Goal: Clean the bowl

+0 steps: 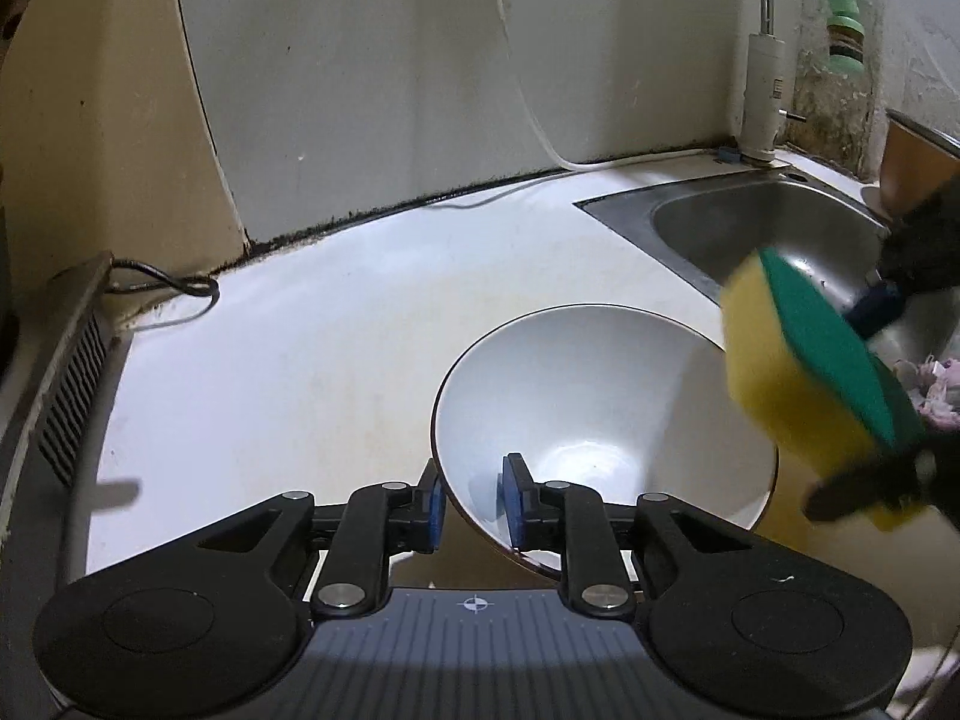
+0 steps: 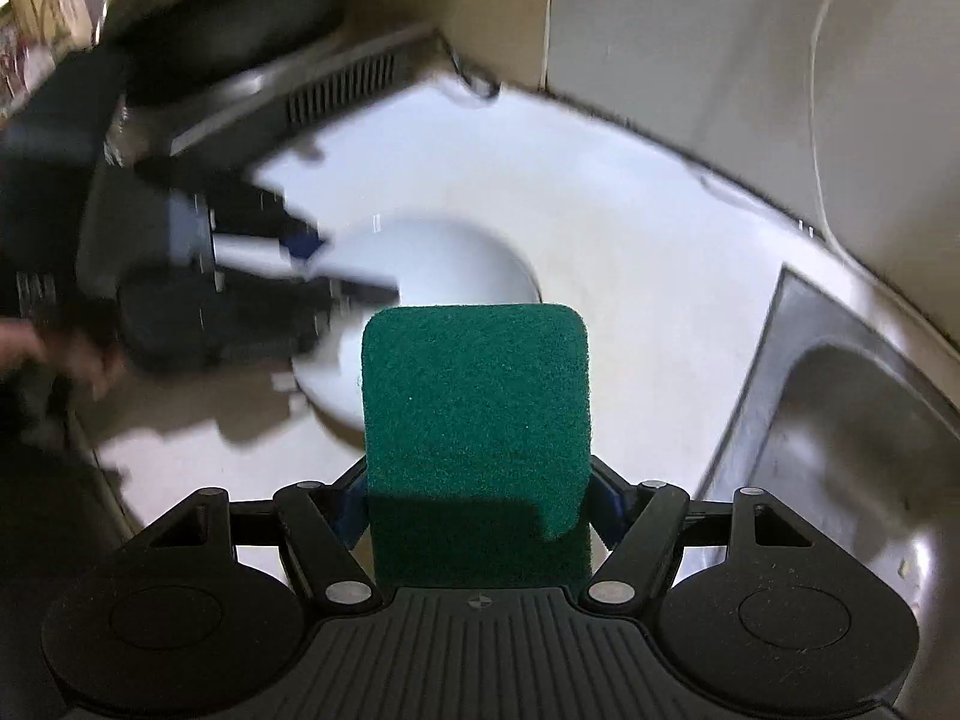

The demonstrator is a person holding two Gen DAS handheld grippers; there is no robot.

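Holding the white bowl [image 1: 600, 402] by its near rim with the left gripper [image 1: 474, 498], jaws narrow, one blue pad outside the wall and one inside; from the left wrist view a sliver of gap seems to show at the pads, so hard to say how firmly the rim is being pinched. Resting the bowl on the white table [image 1: 312, 324], tipped so its open side faces away from the left gripper, just beside the steel sink [image 1: 774, 228].

Carrying the sponge [image 2: 474, 414] in the right gripper [image 2: 480, 510], jaws clamped on its two sides, green scrubbing face up toward the camera, yellow foam underneath. Hovering the sponge at the bowl's right edge, close to the rim but, as far as can be told, not yet pressing on the inside. Blurring of the right wrist view, so exact contact unclear.

Judging the step in hand: bringing the sponge in for scrubbing, with the bowl steadied. Next move probably calling for turning the sponge into the bowl's hollow and pressing against the inner wall, while tightening the hold on the rim so the bowl does not slide or tip. No water running from the tap [image 1: 774, 30].
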